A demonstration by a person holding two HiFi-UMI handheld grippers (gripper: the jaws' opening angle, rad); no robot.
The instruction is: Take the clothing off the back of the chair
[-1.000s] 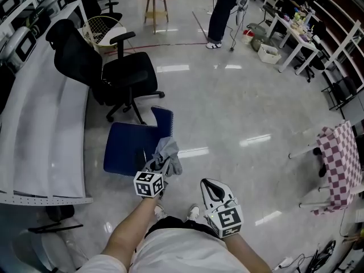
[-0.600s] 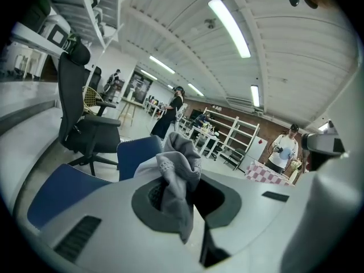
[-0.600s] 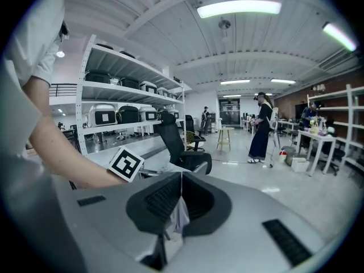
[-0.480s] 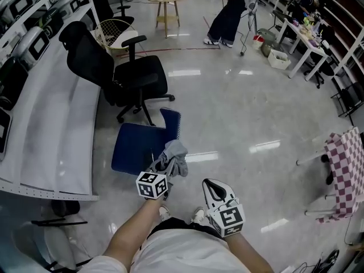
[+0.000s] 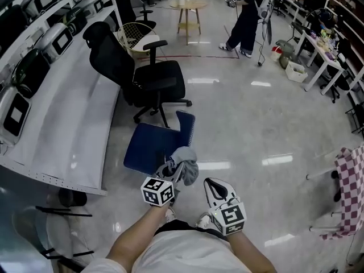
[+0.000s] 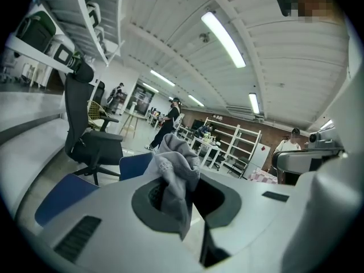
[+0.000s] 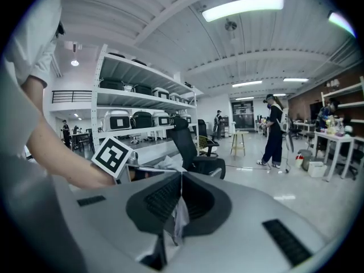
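Left gripper [image 5: 170,174]: jaws pinched on a bunch of the grey clothing [image 5: 186,162]. Its own view shows fabric bulging up out of the jaw gap and hanging over the front.
Right gripper [image 5: 213,187]: jaws pressed together, carrying nothing, parked on the near side of the blue chair [image 5: 149,147] just beside the left one.
Clothing: bunched up, on the near side of the blue chair's backrest [image 5: 186,128] and just above its top edge.
Clearance: from overhead I can't tell whether the hanging end is free of the backrest or brushing it.
Surroundings: black office chair [image 5: 151,81] stands beyond the blue chair. White desk [image 5: 62,129] runs along the blue chair's left.
Step in hand (my read): carrying the garment up and away from the backrest. The grab looks done.
Doing it well: keep the pinch firm, since the hold is on a fold rather than the whole garment. Go up until the tail hangs free before pulling back towards the body, so nothing catches the backrest's top edge.
Watch for: the light blue chair tipping or sliding if the cloth snags. If the fabric starts creeping out of the jaws, bring the right gripper in to take the loose end.
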